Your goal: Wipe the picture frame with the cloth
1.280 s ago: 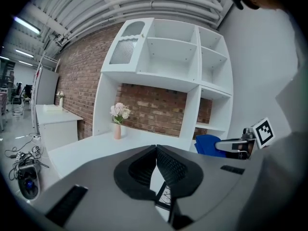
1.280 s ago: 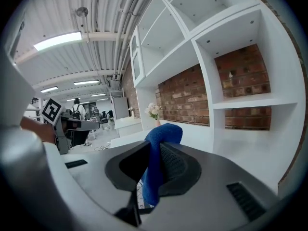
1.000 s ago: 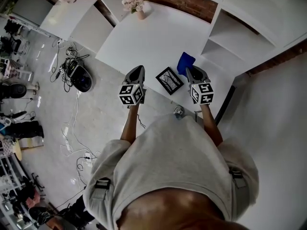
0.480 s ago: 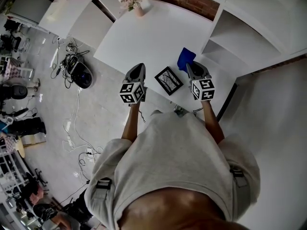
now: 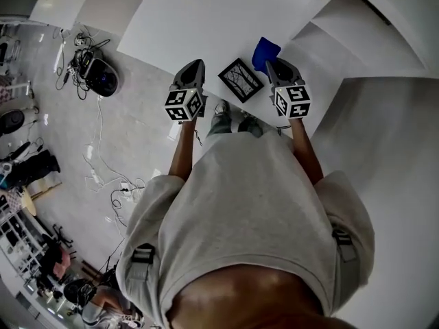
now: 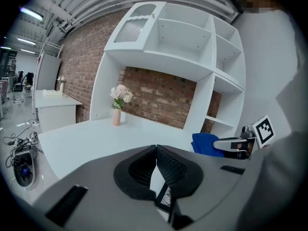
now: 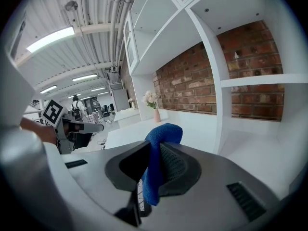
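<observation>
R gripper (image 7: pixel 155 150) is clamped on the blue cloth (image 7: pixel 162 131); a fold sticks out past the tips and more hangs below the jaws. L gripper (image 6: pixel 155 150) has jaws together w/ nothing between them. The picture frame (image 5: pixel 240 79) lies flat on the white worktop (image 5: pixel 199 19), between the two grippers, just to the L of the R gripper and ahead-right of the L one. Neither touches it.

Step in hand, as I read it: bring the cloth over to the frame, wipe not begun. To do it well:
- Swing R gripper to its L and tip it down so the loose cloth fold meets the glass, not the hard jaw tips.
- Keep the clamp firm; only a narrow strip is pinched, so a drag could pull it free.
- The frame looks light and will prob. slide on the smooth worktop. Press L gripper's closed tips on the near corner to pin it.
- Stroke across the face, then the edges, w/ light pressure.

Count: 1 frame, 1 cloth, 2 grippers, 1 worktop, 1 vase of flowers (image 6: pixel 117 115) well ahead of the L gripper.
</observation>
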`<state>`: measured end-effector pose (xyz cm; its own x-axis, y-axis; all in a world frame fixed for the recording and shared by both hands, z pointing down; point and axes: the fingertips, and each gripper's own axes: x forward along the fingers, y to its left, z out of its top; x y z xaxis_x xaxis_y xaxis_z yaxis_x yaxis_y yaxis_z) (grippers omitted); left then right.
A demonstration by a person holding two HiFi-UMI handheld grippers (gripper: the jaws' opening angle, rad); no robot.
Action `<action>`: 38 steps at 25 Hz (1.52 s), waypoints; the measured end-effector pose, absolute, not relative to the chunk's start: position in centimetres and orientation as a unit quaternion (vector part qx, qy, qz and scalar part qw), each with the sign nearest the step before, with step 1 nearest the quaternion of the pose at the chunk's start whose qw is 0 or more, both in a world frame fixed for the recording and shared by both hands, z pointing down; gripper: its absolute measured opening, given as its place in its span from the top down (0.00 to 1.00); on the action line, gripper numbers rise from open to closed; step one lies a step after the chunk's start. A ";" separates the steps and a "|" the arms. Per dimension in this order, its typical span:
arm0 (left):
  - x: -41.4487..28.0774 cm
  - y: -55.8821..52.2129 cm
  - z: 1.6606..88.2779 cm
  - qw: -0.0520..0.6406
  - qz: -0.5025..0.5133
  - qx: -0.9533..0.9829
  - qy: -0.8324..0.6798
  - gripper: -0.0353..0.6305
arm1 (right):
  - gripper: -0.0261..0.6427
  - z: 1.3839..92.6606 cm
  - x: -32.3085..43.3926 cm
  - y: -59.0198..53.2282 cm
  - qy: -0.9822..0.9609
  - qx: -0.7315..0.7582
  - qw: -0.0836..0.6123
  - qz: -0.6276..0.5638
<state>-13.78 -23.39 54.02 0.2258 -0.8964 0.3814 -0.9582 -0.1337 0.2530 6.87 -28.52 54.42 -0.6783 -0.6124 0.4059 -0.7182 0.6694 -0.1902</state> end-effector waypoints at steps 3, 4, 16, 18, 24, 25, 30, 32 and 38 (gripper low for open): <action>-14.4 -23.7 55.4 0.240 0.071 0.758 -0.602 0.92 | 0.87 55.4 5.9 -27.8 -0.892 0.380 0.168 0.179; -14.7 -23.8 55.9 0.246 0.073 0.760 -0.597 0.92 | 0.87 55.8 5.6 -27.6 -0.889 0.383 0.172 0.183; -17.3 -23.6 60.0 0.285 0.082 0.779 -0.553 0.92 | 0.87 59.6 1.5 -25.1 -0.866 0.397 0.209 0.222; -17.7 -23.0 60.4 0.291 0.083 0.778 -0.550 0.92 | 0.87 60.0 0.5 -24.4 -0.865 0.392 0.213 0.228; -19.0 -22.4 61.0 0.298 0.083 0.777 -0.548 0.92 | 0.87 61.5 -2.8 -23.8 -0.868 0.370 0.220 0.245; -19.2 -22.2 61.0 0.298 0.083 0.777 -0.548 0.92 | 0.87 61.7 -3.4 -23.6 -0.869 0.366 0.221 0.249; -20.3 -21.7 61.0 0.299 0.082 0.772 -0.554 0.92 | 0.87 62.3 -6.4 -23.2 -0.877 0.342 0.220 0.258; -20.5 -21.5 61.0 0.298 0.082 0.771 -0.557 0.92 | 0.87 62.5 -7.5 -23.4 -0.878 0.334 0.213 0.267; -21.2 -21.4 60.9 0.299 0.082 0.766 -0.563 0.92 | 0.87 62.8 -9.3 -25.1 -0.877 0.328 0.205 0.284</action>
<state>-21.17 -21.37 60.86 0.3535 -0.8129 0.4629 -0.9114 -0.1879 0.3660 -9.32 -25.08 62.83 -0.7008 -0.4588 0.5463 -0.6921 0.6230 -0.3646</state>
